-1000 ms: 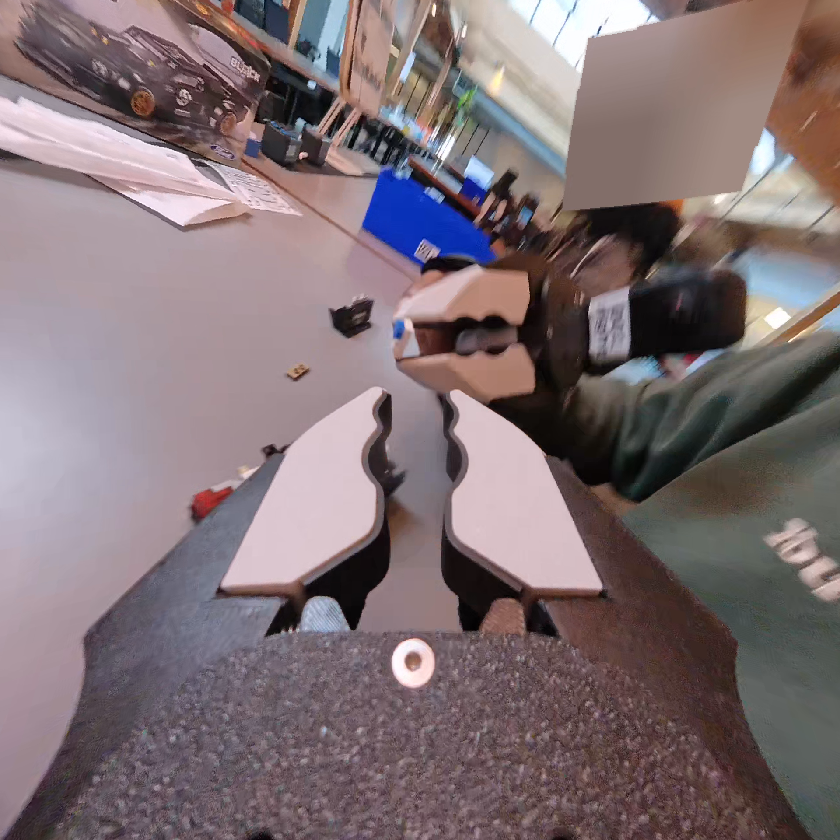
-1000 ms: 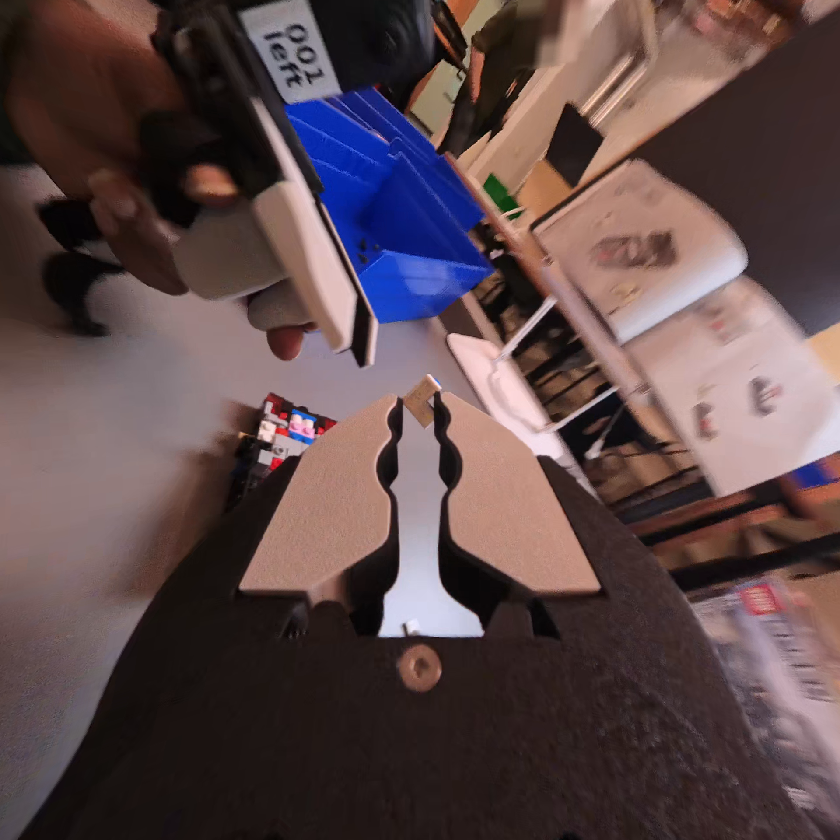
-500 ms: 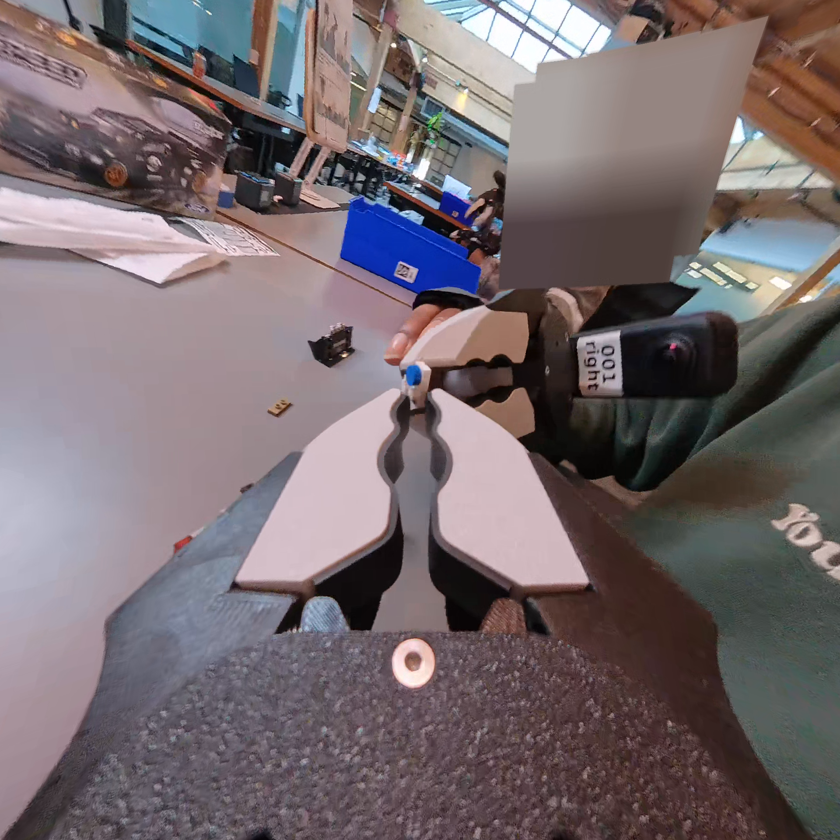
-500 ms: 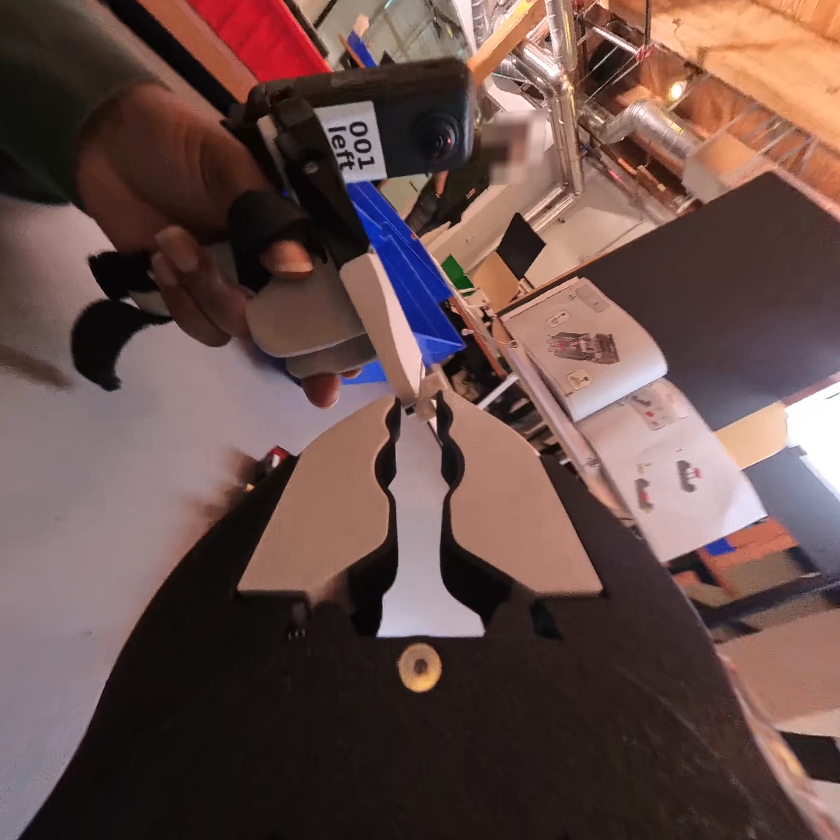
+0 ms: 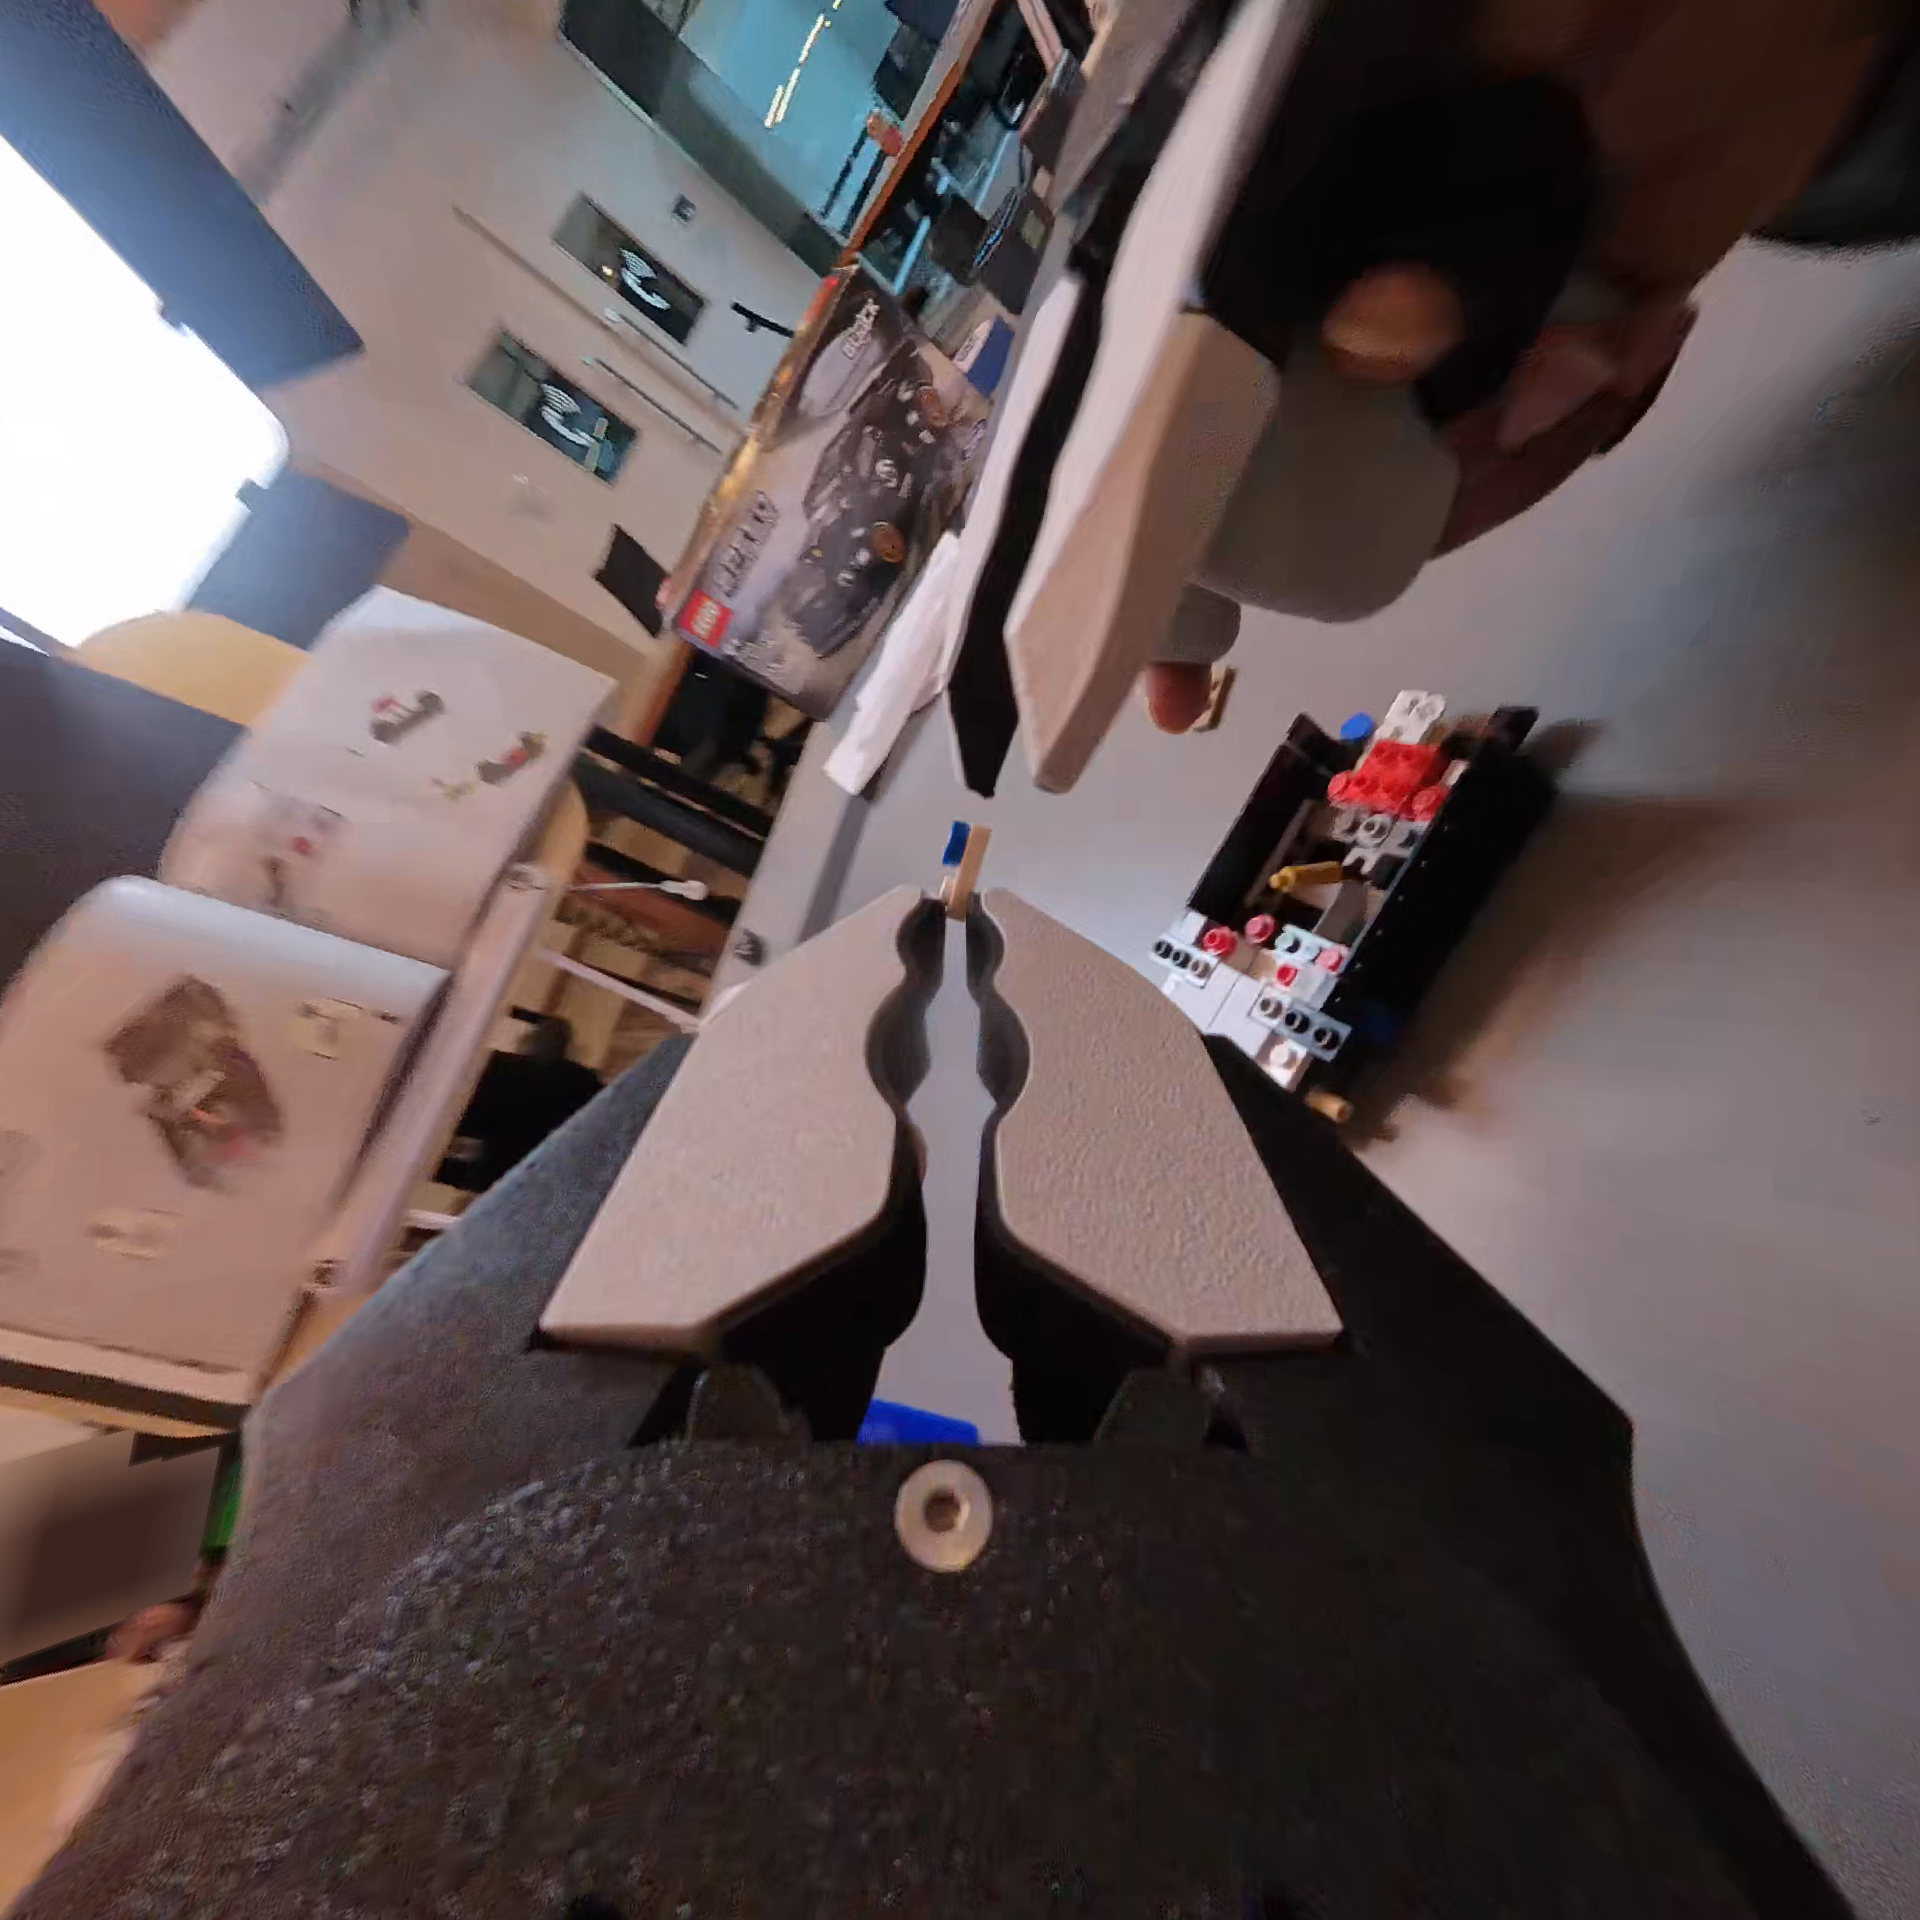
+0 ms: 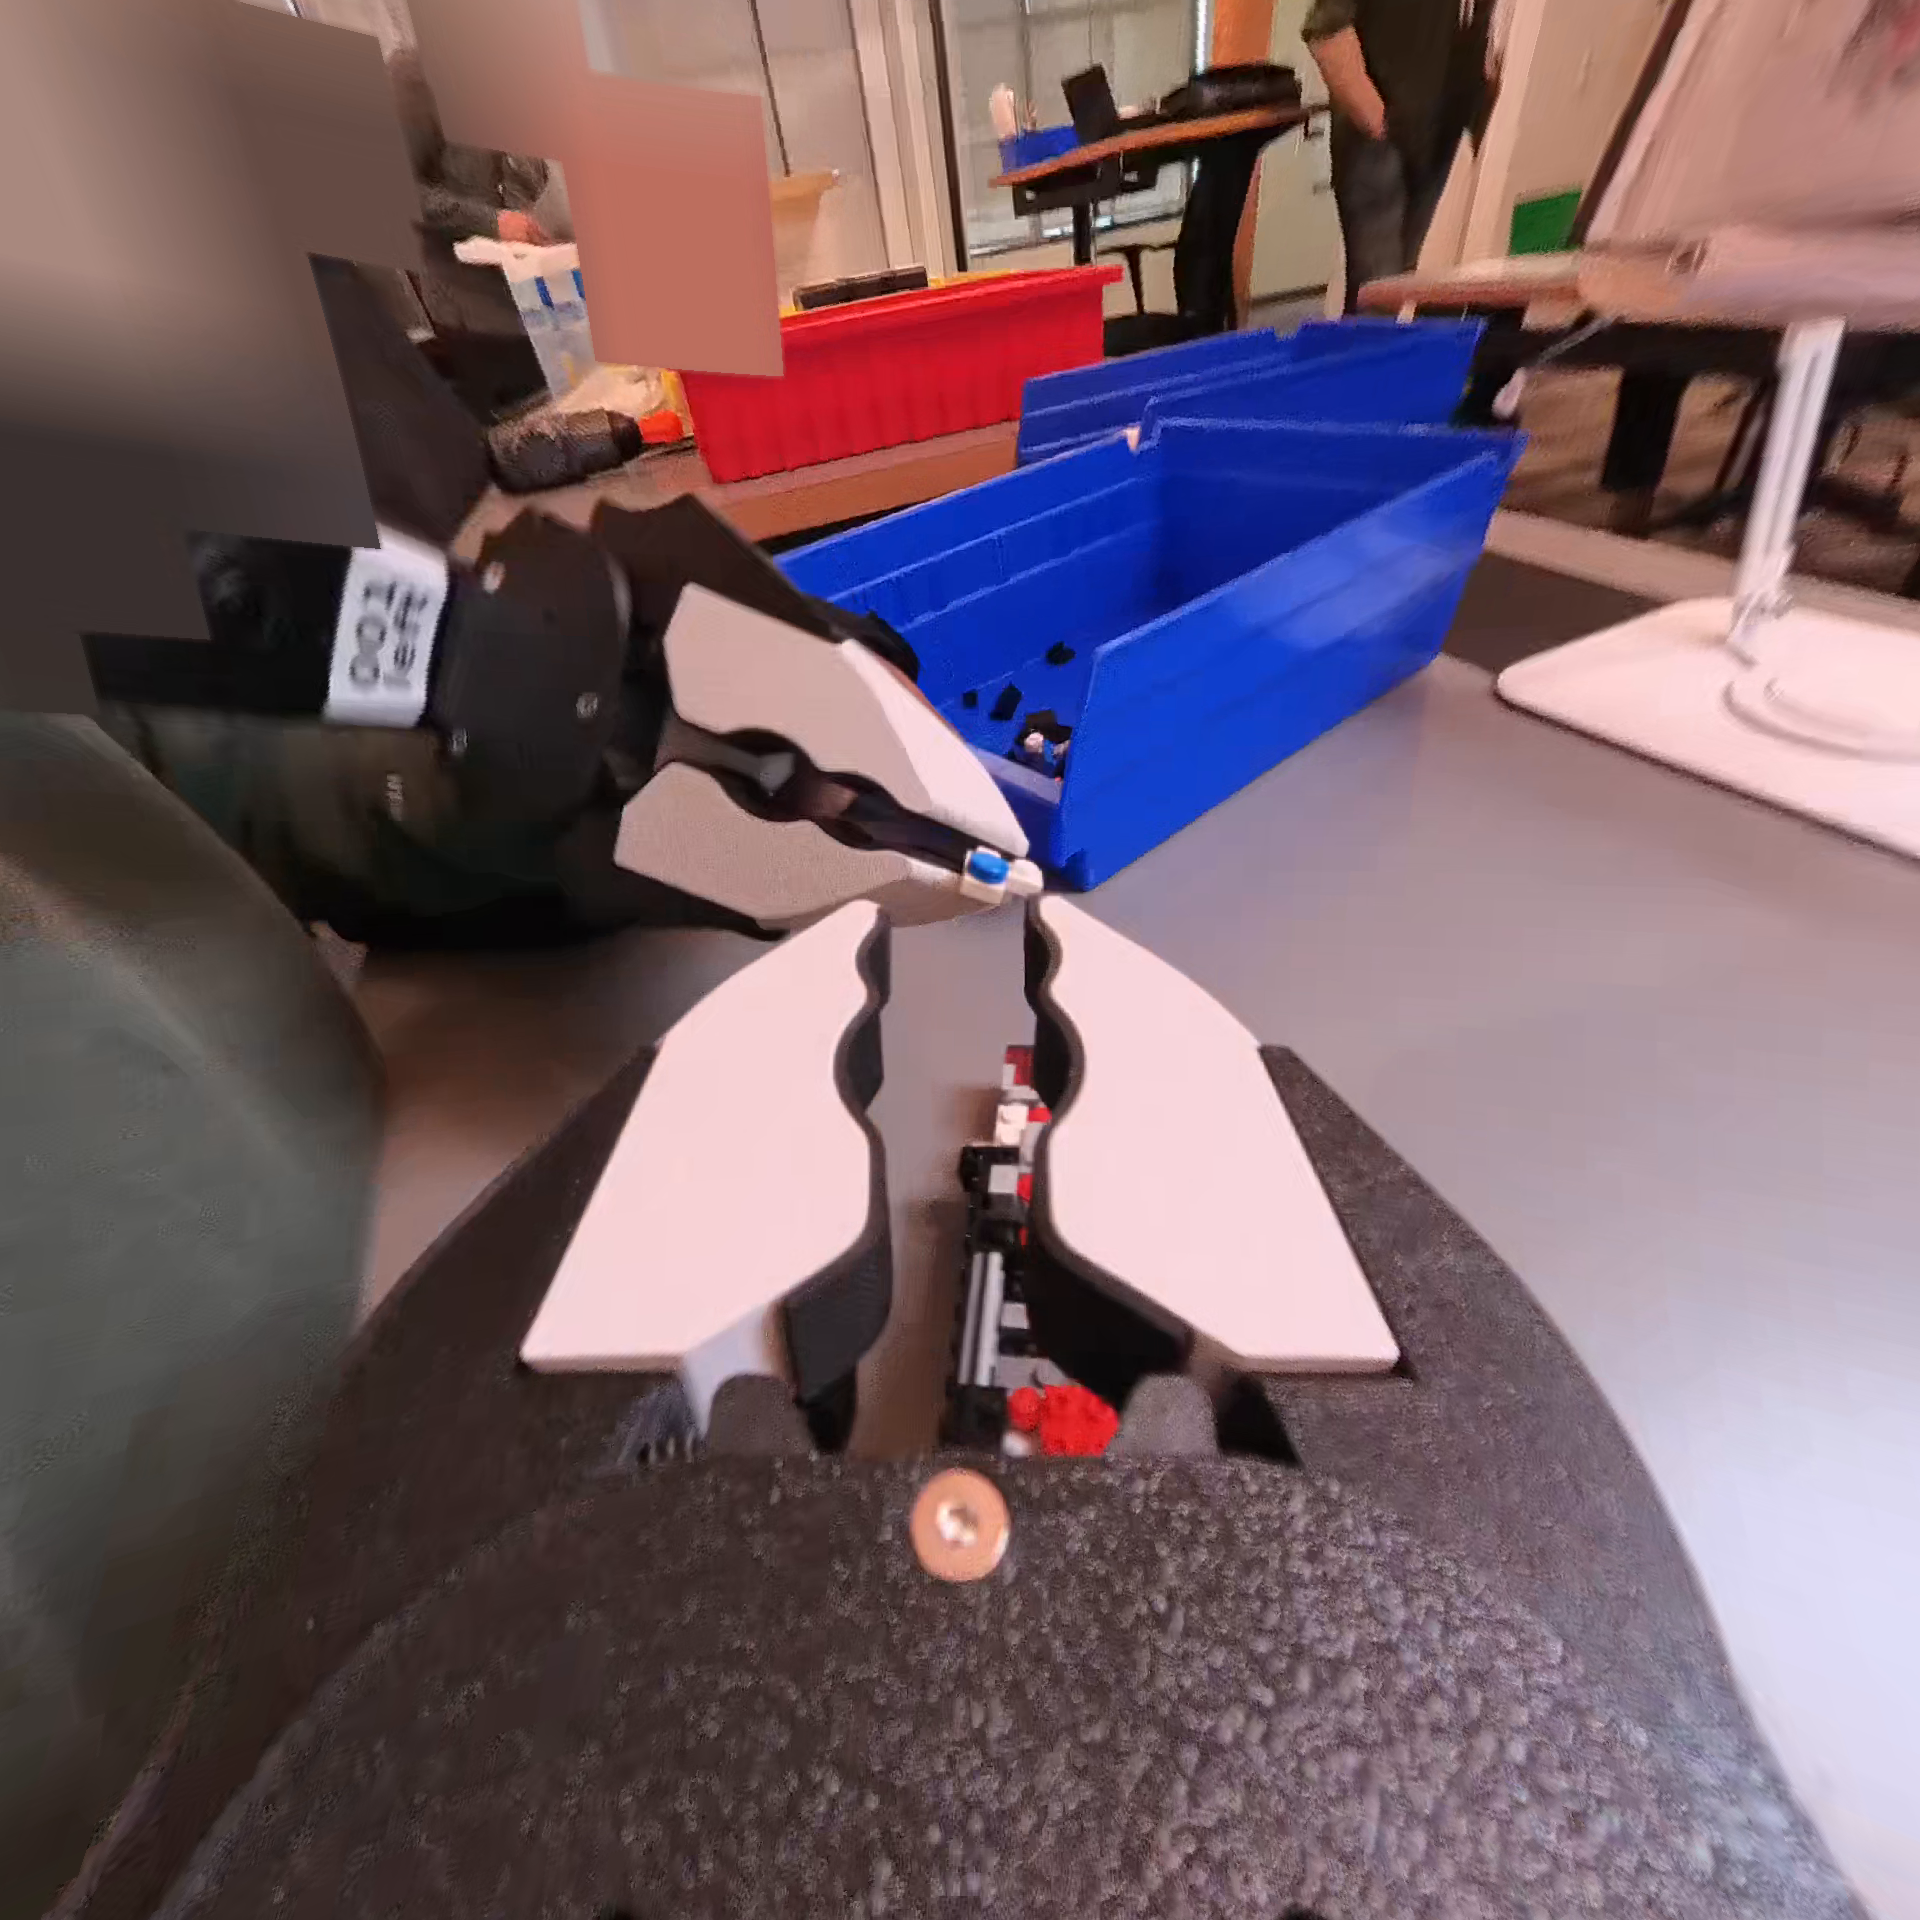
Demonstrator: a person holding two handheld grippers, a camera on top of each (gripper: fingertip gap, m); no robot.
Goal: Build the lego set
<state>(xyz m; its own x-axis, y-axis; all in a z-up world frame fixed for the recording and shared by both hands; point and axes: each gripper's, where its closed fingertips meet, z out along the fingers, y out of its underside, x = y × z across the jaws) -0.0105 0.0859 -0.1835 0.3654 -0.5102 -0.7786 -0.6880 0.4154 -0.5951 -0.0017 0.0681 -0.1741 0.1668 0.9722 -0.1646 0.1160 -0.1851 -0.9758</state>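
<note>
My left gripper (image 5: 948, 904) is shut on a small tan and white lego piece with a blue stud (image 5: 962, 854), pinched at the very fingertips. The right wrist view shows the same left gripper (image 6: 1013, 871) holding that piece (image 6: 985, 865) just above my right gripper (image 6: 951, 925), which is open and empty. In the left wrist view the right gripper (image 5: 1013, 779) hangs just above the piece, apart from it. The partly built black lego model (image 5: 1351, 894) with red and grey bricks lies on the grey table (image 5: 1662, 1039); it also shows between my right fingers (image 6: 997, 1226).
A blue bin (image 6: 1195, 644) with several small dark pieces stands behind the grippers, a red bin (image 6: 894, 364) farther back. A white stand base (image 6: 1714, 707) is at the right. The lego box (image 5: 831, 499), white bags (image 5: 894, 675) and an open instruction booklet (image 5: 395, 748) are in view.
The small piece has passed from my right gripper to my left. The right gripper has opened and let go. Both grippers have swung round, and the model now lies under the right one.
</note>
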